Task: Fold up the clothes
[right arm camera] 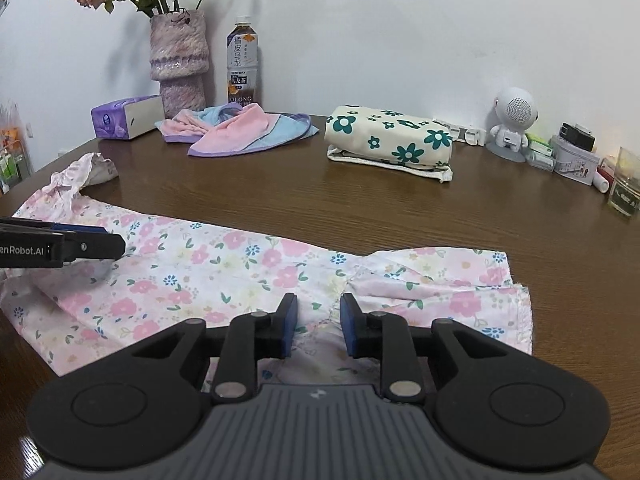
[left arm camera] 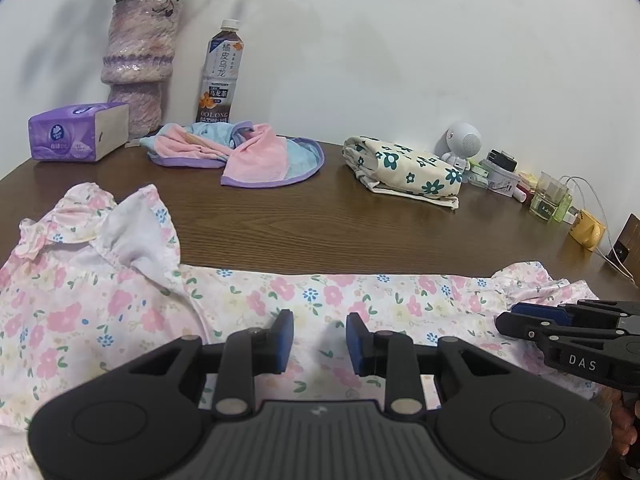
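Floral garment (right arm camera: 240, 272) lies flat on the bench (right arm camera: 360, 208), long axis crosswise beneath both tools. Left tool (left arm camera: 319, 342) and right tool (right arm camera: 319, 324): both released, gripping nothing.

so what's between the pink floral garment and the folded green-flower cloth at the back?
Bare wood. Between the pink floral garment and the folded green-flower cloth only the table shows, clearest in the right wrist view; the left wrist view agrees.
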A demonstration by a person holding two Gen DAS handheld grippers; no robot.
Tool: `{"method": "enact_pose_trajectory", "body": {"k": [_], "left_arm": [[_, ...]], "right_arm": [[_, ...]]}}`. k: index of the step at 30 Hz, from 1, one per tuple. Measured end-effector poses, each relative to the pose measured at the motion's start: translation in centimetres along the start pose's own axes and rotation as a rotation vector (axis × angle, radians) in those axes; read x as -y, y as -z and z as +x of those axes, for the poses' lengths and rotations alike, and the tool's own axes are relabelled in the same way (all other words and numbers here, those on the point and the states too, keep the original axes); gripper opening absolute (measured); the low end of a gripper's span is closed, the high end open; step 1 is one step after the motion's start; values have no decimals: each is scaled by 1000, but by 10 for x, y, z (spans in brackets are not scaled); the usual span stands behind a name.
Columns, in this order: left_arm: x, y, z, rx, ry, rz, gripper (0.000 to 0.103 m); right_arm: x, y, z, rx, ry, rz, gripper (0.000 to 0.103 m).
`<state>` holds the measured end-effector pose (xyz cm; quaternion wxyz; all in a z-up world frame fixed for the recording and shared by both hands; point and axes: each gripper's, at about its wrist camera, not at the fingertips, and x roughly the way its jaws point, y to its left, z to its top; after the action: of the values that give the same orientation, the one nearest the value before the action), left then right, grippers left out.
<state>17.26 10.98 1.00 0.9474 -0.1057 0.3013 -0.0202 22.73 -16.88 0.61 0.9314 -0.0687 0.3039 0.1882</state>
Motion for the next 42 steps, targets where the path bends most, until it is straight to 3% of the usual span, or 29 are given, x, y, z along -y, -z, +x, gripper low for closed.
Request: {"method": "enact_pose_trajectory", "body": {"k": [9, 11, 18, 19, 21, 22, 26, 29, 31, 33, 38, 42], "left_arm": [[7, 2, 0, 5, 19, -6, 29], [8, 3, 1, 6, 24, -7, 38], [11, 3, -3, 35, 26, -20, 51], [11, 3, -5, 45, 20, -23, 57], [11, 3, -9, 65, 10, -27, 66], [11, 2, -12, 76, 8, -31, 73], [11, 0, -34, 115, 36, -30, 96], [11, 0, -55, 139, 73, 1, 102], [12, 2, -71, 157, 73, 49, 103], [12, 4, -85, 173, 56, 105, 103], [10, 14, -117, 157, -3, 267, 103], [0, 26, -142, 133, -64, 402, 103]], "right_arm": [[6, -1, 0, -1, 0, 3, 23], [8, -1, 0, -1, 0, 6, 23], [8, -1, 0, -1, 12, 8, 24], [8, -1, 0, 0, 10, 10, 25], [8, -1, -2, 10, -5, 39, 36], [6, -2, -9, 41, -15, 46, 39], [-3, -5, -39, 164, -52, 52, 67], [-9, -6, -50, 190, -72, 39, 83], [-14, -6, -52, 185, -68, 17, 86], [-19, -5, -53, 181, -66, -7, 98], [-41, -6, -62, 197, -68, -90, 102], [-74, -4, -72, 225, -41, -250, 102]]}}
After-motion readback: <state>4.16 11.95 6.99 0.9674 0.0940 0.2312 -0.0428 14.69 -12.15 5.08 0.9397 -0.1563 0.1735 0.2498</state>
